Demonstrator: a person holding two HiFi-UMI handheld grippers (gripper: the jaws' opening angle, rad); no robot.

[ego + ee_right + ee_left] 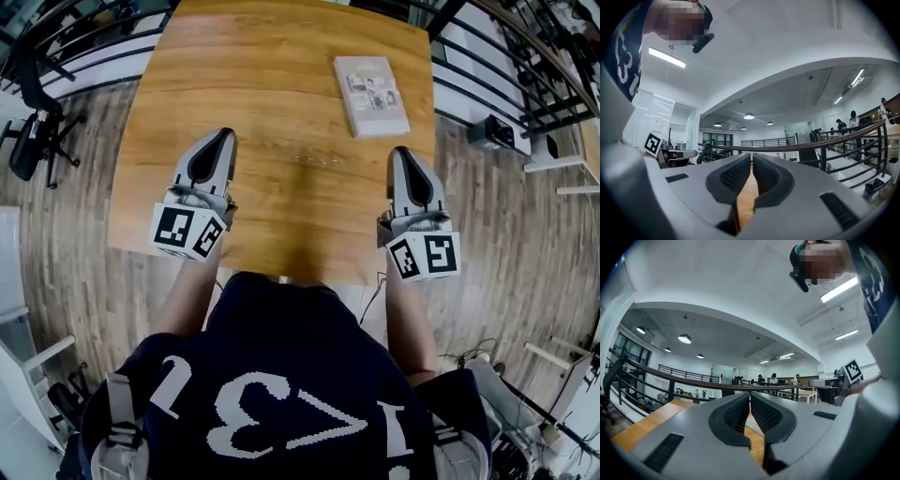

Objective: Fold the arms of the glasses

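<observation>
A thin, pale pair of glasses [317, 159] lies on the wooden table [262, 84], faint and hard to make out, so I cannot tell how its arms stand. My left gripper [222, 134] hovers over the table to the left of the glasses, jaws shut and empty. My right gripper [401, 150] is to their right, also shut with nothing in it. In the left gripper view the left gripper [750, 397] has its pads closed together, pointing level across the table. The right gripper [752, 159] looks the same in its own view. The glasses appear in neither gripper view.
A white booklet [371, 95] lies at the table's far right. Black railings [511, 84] run along the table's far sides. An office chair [33, 122] stands on the floor at the left. My body is against the table's near edge.
</observation>
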